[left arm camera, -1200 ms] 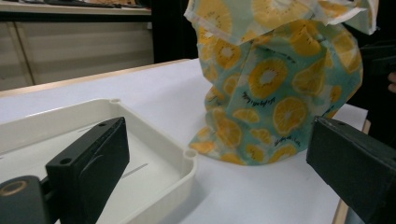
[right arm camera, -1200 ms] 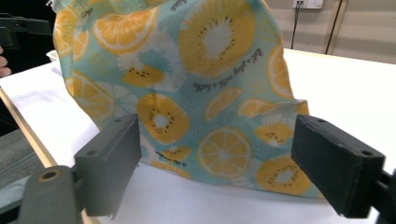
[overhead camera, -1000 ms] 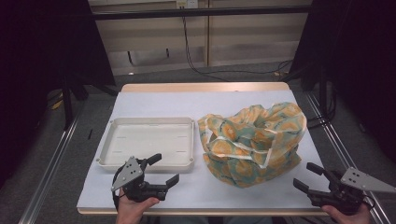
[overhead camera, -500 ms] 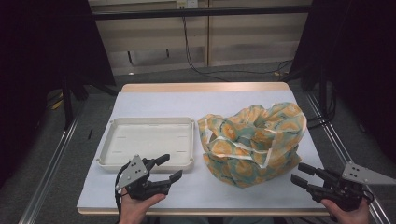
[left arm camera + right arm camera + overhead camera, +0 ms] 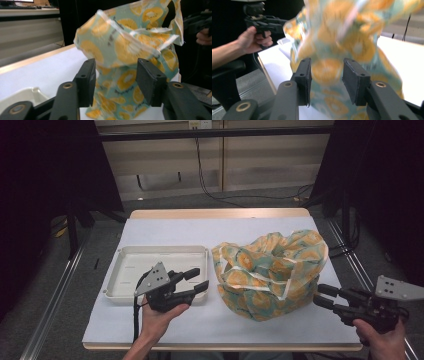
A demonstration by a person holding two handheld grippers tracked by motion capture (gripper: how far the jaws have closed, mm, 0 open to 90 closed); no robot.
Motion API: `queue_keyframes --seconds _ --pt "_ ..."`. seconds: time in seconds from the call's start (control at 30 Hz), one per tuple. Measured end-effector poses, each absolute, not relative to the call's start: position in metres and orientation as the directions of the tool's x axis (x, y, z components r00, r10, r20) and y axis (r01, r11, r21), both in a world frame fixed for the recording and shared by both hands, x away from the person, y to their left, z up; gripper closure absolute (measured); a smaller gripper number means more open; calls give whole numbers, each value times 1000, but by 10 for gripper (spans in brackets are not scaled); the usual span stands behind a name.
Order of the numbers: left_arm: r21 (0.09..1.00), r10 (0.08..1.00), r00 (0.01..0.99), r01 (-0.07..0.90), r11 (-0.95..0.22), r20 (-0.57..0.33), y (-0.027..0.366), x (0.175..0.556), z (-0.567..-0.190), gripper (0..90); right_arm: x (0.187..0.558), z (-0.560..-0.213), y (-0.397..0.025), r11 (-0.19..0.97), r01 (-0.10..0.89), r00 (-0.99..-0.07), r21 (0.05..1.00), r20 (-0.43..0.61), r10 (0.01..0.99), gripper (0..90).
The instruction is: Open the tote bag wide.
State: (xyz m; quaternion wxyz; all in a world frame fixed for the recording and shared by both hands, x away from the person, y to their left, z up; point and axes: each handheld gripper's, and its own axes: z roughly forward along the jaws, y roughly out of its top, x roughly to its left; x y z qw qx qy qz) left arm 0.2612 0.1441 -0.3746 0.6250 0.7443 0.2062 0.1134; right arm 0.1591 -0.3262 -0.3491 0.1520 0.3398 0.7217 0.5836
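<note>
Both grippers spread, nothing pinched. Left gripper (image 5: 199, 280) hangs over the near right corner of the shallow cream plastic tray (image 5: 125, 270), jaws aimed right at the bag. Right gripper (image 5: 320, 295) sits low at the counter's (image 5: 165, 232) near right edge, jaws aimed left, tips just short of the bag's lower right side.

Step in hand looks like a two-sided approach to the bag. To do it well:
- go for the pale handle loops or a firm fold at the rim, not the puffy body; film will slip or tear
- close one side first, check the hold, then the other
- keep both jaw pairs level so the bag lifts without tipping
- left side: clear the tray lip on the way in

The bag itself: crinkled teal plastic bag printed with orange fruit slices (image 5: 272, 270), standing between the two grippers, just right of the tray, slumped and bulging, mouth loosely open upward, white handle strips draped across the front. Left gripper view shows its (image 5: 125, 50) film translucent with dark lettering; contents hidden. Right gripper view has it (image 5: 342, 50) blurred, close ahead of the jaws.
</note>
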Motion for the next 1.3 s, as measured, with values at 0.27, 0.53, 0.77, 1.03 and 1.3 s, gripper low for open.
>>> queue_keyframes --seconds 0.27,0.53,0.77,1.03,1.3 --pt "982 436 893 167 -94 -110 130 286 -358 390 179 -322 -330 93 317 -726 944 179 664 502" --pt "979 434 892 181 -91 -124 110 314 -348 303 189 -303 -336 98 301 -722 949 159 673 426" --pt "966 403 911 173 -191 -83 86 322 -346 704 195 -283 -331 106 282 -739 954 145 658 394" --pt "971 278 957 137 -196 -80 87 299 -337 900 199 -267 -323 101 236 -746 966 113 656 390" --pt "977 179 983 73 -199 -37 84 266 -328 900 207 -273 -300 154 265 -777 952 116 618 358"
